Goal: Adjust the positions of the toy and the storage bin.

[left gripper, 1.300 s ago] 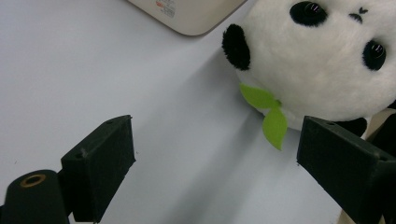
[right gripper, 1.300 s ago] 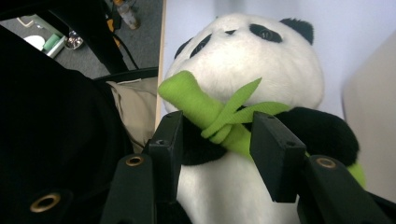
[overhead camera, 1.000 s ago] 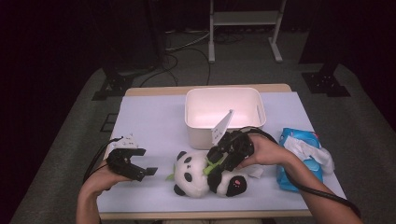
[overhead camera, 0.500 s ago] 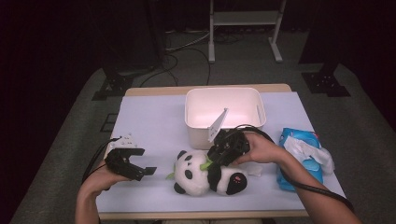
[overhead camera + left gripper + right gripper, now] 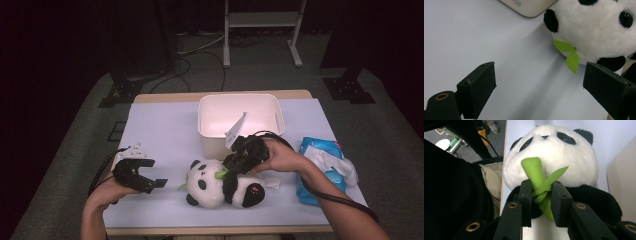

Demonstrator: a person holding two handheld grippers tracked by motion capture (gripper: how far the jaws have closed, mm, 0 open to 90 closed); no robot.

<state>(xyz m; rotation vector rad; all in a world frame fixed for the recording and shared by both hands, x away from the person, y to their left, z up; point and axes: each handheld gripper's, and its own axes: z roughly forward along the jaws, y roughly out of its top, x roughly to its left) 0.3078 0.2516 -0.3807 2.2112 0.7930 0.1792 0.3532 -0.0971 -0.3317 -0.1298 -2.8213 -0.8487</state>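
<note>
Right gripper [image 5: 541, 195]: we note jaws just closing, pinching green stalk [image 5: 537, 182] on panda [image 5: 220, 182]. Left gripper [image 5: 145, 177] beside panda, wide, empty. We judge panda soft, light; stalk floppy, grip torso.

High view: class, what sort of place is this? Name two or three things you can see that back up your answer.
Probably a lab or studio set up for recording, not a home. A table covered in a plain pale sheet stands in a dark room, cables trail across the grey floor, and a metal stand rises behind it.
</note>
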